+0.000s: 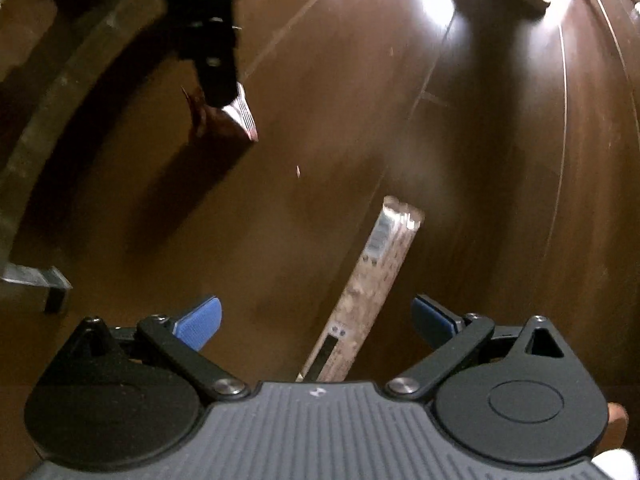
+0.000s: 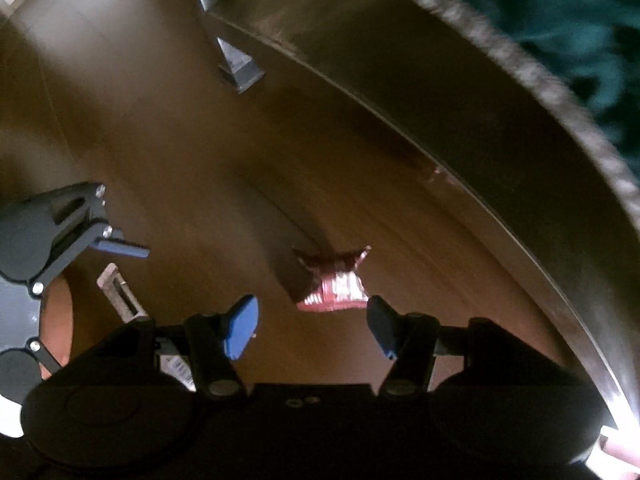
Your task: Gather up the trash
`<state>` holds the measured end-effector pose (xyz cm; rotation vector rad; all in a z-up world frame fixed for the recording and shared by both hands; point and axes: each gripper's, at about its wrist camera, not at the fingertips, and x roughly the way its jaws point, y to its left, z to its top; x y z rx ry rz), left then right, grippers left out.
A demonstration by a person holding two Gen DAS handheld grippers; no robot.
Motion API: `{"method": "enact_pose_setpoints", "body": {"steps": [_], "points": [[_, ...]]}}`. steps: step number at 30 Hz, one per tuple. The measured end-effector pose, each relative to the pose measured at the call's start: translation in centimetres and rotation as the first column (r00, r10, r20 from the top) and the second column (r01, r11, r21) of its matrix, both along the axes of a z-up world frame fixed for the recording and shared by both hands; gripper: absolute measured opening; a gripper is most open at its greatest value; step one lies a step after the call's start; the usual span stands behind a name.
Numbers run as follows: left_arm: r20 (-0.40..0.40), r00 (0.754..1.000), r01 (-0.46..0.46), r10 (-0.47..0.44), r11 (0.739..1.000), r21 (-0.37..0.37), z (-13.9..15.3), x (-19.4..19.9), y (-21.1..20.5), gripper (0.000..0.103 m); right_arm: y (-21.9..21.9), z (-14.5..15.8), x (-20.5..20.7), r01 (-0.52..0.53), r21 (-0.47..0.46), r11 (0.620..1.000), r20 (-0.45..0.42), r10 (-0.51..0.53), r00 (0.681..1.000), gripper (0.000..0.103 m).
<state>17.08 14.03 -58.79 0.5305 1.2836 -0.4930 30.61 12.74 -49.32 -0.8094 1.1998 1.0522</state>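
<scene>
The long wrapper (image 1: 374, 280) is seen lying lengthwise between the left gripper's (image 1: 316, 326) wide-open, empty jaws; the right gripper (image 2: 312, 326), also open and empty, is held just short of a crumpled red wrapper (image 2: 334, 284).

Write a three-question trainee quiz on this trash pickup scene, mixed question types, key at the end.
1. True or false: the left hand-held gripper is shut on the long flat speckled wrapper.
2. Multiple choice: the crumpled red foil wrapper lies on A) a metal tray, B) the brown wooden floor, C) a green cloth.
3. Fill in: ahead of the right hand-held gripper, between its blue pads, sits the ______ wrapper.

Key:
1. False; its jaws are open, with the long wrapper lying on the floor between them.
2. B.
3. Red foil; the jaws are open and not yet closed on it.
</scene>
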Motion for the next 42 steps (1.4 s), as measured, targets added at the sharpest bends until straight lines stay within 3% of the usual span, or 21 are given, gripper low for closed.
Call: {"method": "enact_pose_setpoints", "body": {"steps": [4, 8, 11, 16, 21, 24, 29, 42], "points": [[-0.01, 1.0, 0.024, -0.024, 0.999, 0.022, -1.2, -0.7, 0.0, 0.092, 1.7, -2.3, 0.6, -0.03, -0.036, 0.999, 0.023, 0.031, 0.999, 0.06], [-0.017, 1.0, 0.012, -0.012, 1.0, 0.012, -1.6, -0.7, 0.1, 0.082, 2.6, -3.9, 0.8, -0.073, -0.069, 0.995, 0.029, 0.075, 0.997, 0.06], [-0.014, 1.0, -0.002, 0.002, 1.0, -0.01, -1.7, -0.6, -0.1, 0.08, 3.2, -4.8, 0.9, -0.074, -0.103, 0.992, 0.031, 0.078, 0.996, 0.059], [-0.018, 1.0, -0.005, 0.004, 0.999, -0.053, -1.5, -0.7, -0.4, 0.061, 3.6, -5.4, 1.0, -0.07, -0.11, 0.991, 0.001, 0.071, 0.997, 0.057], [-0.042, 0.998, -0.053, 0.05, 0.995, -0.082, -1.1, -0.6, -0.2, 0.032, 3.8, -5.9, 0.6, -0.09, -0.137, 0.986, 0.021, 0.094, 0.995, 0.056], [-0.043, 0.998, -0.047, 0.044, 0.996, -0.08, -0.9, -0.4, -0.4, 0.028, 3.6, -6.2, 0.7, -0.069, -0.149, 0.986, 0.022, 0.073, 0.997, 0.053], [-0.07, 0.993, -0.099, 0.094, 0.992, -0.08, -0.6, 0.6, -0.2, 0.025, 3.1, -5.4, 0.7, -0.035, -0.117, 0.992, 0.026, 0.038, 0.999, 0.035], [-0.126, 0.941, -0.326, 0.313, 0.94, -0.103, 0.8, 2.2, 3.6, 0.024, 0.0, -1.0, 0.3, 0.106, -0.031, 0.994, -0.009, -0.107, 0.994, 0.033]]}}
